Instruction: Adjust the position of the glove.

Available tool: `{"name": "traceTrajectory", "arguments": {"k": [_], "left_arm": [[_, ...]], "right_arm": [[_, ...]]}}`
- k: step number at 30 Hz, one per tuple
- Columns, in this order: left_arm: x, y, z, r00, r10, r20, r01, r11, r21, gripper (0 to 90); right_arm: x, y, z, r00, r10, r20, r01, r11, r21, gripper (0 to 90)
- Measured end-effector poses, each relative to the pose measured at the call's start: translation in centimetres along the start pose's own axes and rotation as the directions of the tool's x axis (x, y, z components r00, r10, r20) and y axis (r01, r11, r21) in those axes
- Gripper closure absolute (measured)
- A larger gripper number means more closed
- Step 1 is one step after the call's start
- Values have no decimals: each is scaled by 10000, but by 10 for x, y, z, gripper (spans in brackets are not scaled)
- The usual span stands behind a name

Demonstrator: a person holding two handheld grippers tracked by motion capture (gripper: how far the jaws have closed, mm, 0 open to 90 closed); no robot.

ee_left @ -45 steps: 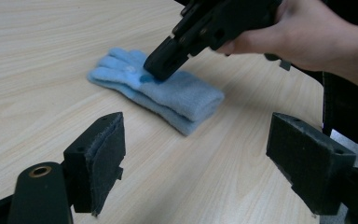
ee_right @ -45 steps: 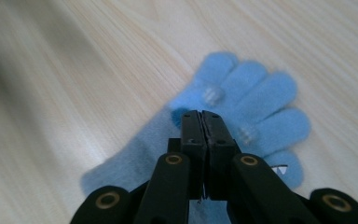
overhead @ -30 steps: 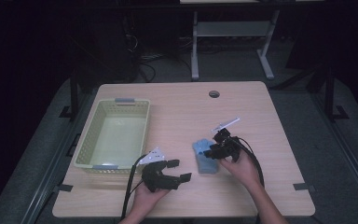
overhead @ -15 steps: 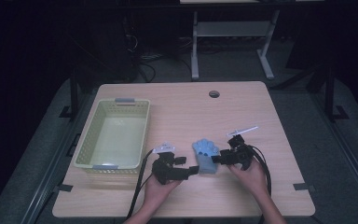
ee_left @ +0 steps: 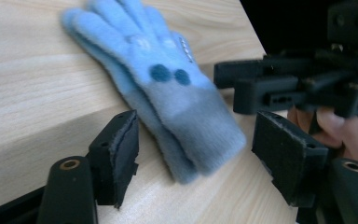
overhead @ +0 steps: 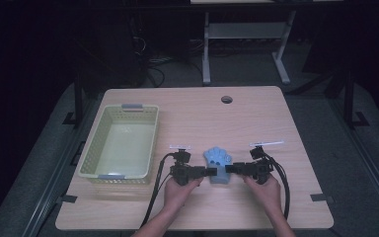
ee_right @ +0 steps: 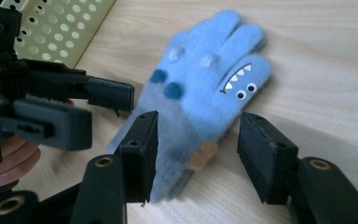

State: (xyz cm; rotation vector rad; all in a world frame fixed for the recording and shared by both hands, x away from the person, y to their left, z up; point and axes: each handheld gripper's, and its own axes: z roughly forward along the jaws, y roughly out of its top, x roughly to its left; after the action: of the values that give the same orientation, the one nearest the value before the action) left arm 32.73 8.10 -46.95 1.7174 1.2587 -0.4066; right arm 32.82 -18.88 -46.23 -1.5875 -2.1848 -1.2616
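Dark floor and cables ring the pale wooden table (overhead: 256,113) I am working at, with a metal stand beyond its far edge. On the table's left side sits a yellow-green perforated basket (overhead: 90,150), long side running near to far. Right of the basket, toward the near middle of the table, lies a fuzzy blue glove (overhead: 218,159), flat on the wood with its fingers pointing to the far side and its grey cuff toward me.

My left gripper (overhead: 209,171) comes at the cuff from the left. In the left gripper view its jaws stand apart, one on each side of the cuff end (ee_left: 186,116), not clamped on it. I can't tell from that view whether the pads touch the fabric.

My right gripper (overhead: 228,169) comes in from the right, its tips facing the left gripper's across the cuff. In the right gripper view its jaws are apart too, straddling the cuff (ee_right: 205,100). That view shows two dark blue dots, a toothy mouth with small eyes on one finger, and tan spots near the cuff. The basket's corner (ee_right: 58,25) sits just beyond the left gripper (ee_right: 98,105) there.
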Motion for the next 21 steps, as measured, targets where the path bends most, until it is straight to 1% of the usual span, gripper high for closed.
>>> {"name": "traceTrajectory", "arguments": {"k": [1,2,3,4,7,8,10,11,13,15,16,17,19,21], "left_arm": [[0,0,1,9998,-181,116,182,9998,-14,342],[-1,0,1,9997,-176,146,177,9998,-37,354],[-2,0,2,10000,-59,54,59,10000,-30,376],[-2,0,2,9999,67,-131,-67,10000,-9,390],[-1,-1,3,9993,-94,-370,88,9998,-159,402],[0,-1,3,9991,-127,-394,120,9998,-171,402],[0,-1,5,9989,-252,-392,249,9997,-84,405],[0,-2,5,9989,-338,-314,337,9994,-41,405],[1,-2,7,9986,-519,-132,519,9986,52,407],[0,-3,9,9988,-468,-127,470,9988,141,407],[0,-4,10,9989,-398,-245,401,9991,116,406],[0,-4,10,9987,-411,-299,413,9991,79,407],[2,-5,11,9979,-608,-203,610,9981,78,415],[3,-5,11,9982,-552,-242,553,9985,20,433]], "right_arm": [[-1,-1,1,10000,14,-4,-14,10000,-17,488],[-1,-1,1,10000,47,-34,-48,10000,-38,494],[-2,-2,1,9999,141,-64,-142,9999,-73,495],[-3,-3,1,9998,205,-76,-205,9997,-105,496],[-4,-5,1,9994,335,-119,-337,9993,-175,506],[-4,-5,1,9993,368,-71,-369,9992,-141,507],[-3,-6,3,9995,299,26,-299,9995,-128,510],[-4,-6,3,9996,280,21,-279,9995,-158,510],[-3,-6,4,9992,398,42,-397,9991,-140,514],[-4,-7,5,9989,474,1,-474,9987,-176,515],[-5,-7,6,9988,484,-13,-484,9986,-208,509],[-5,-8,7,9986,526,10,-526,9983,-242,500],[-5,-9,7,9978,663,-94,-666,9974,-274,509],[-5,-9,7,9976,688,-72,-690,9972,-298,511]]}}
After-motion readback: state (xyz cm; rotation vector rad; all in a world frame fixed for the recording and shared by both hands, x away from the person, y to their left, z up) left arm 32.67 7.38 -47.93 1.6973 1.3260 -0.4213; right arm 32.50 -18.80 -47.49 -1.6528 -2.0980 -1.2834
